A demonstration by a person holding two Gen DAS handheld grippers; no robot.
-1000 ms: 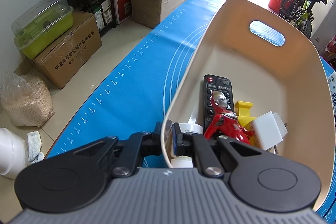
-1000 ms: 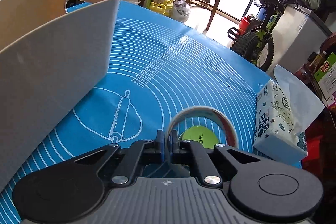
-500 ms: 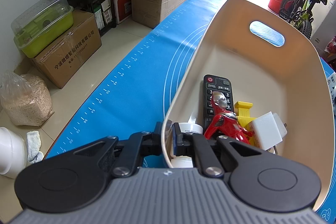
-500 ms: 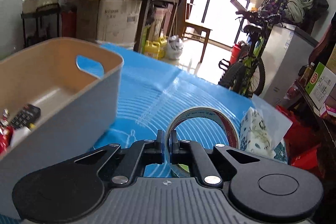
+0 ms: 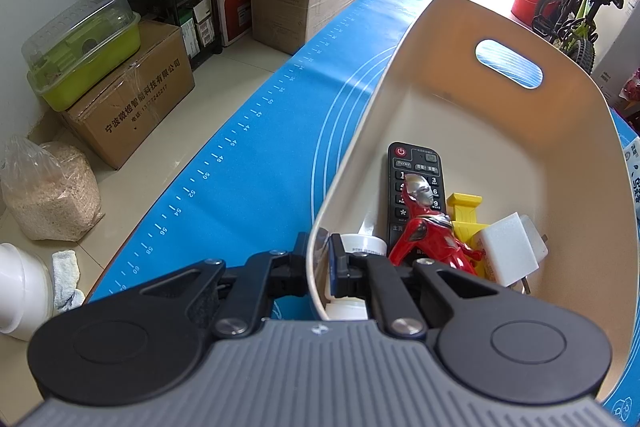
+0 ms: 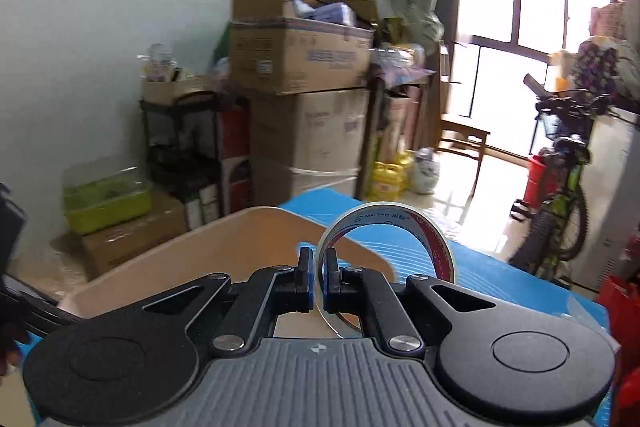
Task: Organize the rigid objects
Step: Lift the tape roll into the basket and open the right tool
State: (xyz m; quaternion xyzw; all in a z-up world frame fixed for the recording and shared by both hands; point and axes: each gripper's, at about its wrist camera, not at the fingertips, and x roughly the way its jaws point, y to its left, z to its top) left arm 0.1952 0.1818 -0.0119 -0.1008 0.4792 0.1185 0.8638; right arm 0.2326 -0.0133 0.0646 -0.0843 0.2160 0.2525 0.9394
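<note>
The left gripper (image 5: 318, 259) sits at the bottom middle of the left view. Its jaws are pinched tight on the near rim of the cream basket (image 5: 568, 131), one finger outside the wall and one inside. The basket stands on the blue mat (image 5: 256, 155) and fills the right side of that view.

Inside the basket, down low, lie a black remote (image 5: 414, 175), a red toy figure (image 5: 430, 231) lying partly on top of the remote, a yellow piece (image 5: 464, 205) just beside it, a white plug block (image 5: 510, 251) touching the yellow piece, and a small white bottle (image 5: 362, 245) by the gripper's finger.

The right gripper (image 6: 317, 279) is at the bottom middle of the right view. Its jaws are closed narrow on the roll of tape (image 6: 400, 231), pinching the ring's wall. The tape stands up on its edge, up in the air, above and just in front of the basket (image 6: 224, 243), whose rim shows at the lower left. The mat (image 6: 480, 267) shows behind the tape.

Cardboard boxes (image 6: 304, 67) are stacked by the wall in the middle, and a bicycle (image 6: 564, 211) stands at the right.
</note>
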